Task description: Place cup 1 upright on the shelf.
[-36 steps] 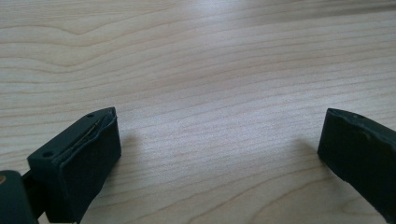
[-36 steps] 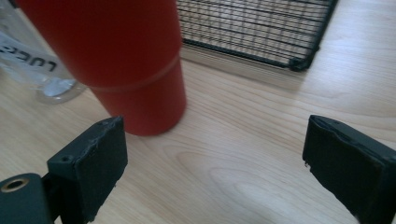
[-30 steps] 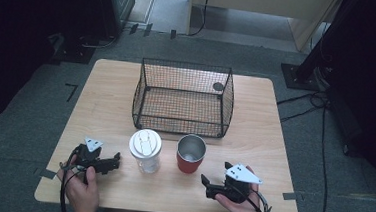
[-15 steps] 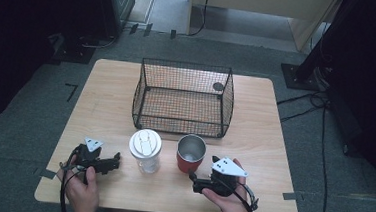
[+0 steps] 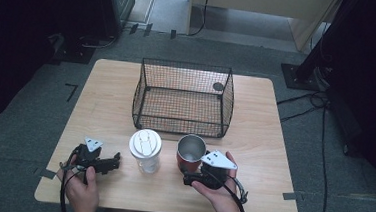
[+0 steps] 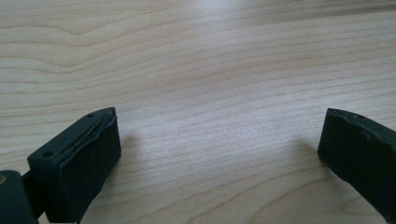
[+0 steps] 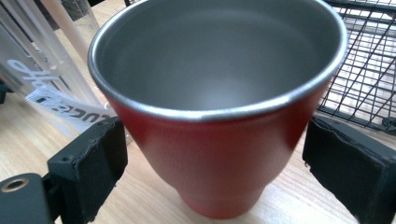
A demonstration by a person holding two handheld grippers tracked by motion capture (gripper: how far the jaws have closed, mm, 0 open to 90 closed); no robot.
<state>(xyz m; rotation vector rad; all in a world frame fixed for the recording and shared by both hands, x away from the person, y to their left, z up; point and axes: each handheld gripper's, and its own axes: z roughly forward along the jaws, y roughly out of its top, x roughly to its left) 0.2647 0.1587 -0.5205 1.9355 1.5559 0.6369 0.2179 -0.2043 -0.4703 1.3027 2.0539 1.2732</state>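
Wooden table [image 5: 101,105]: your right gripper [image 7: 210,154] brackets the red steel tumbler [image 7: 219,107], jaws apart and not yet pressing, lined up for a grasp. At nine o'clock, your left gripper [image 6: 219,154] rests open, empty.

We see a red cup [image 7: 219,154] with silver inside, a black wire basket [image 5: 184,98], a pale wood-grain worktop [image 5: 106,100]

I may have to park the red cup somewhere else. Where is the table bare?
Bare wood lies left of the wire basket, and right of it to the table edge. The front centre is crowded: the lidded clear cup, red cup and right gripper sit close together.
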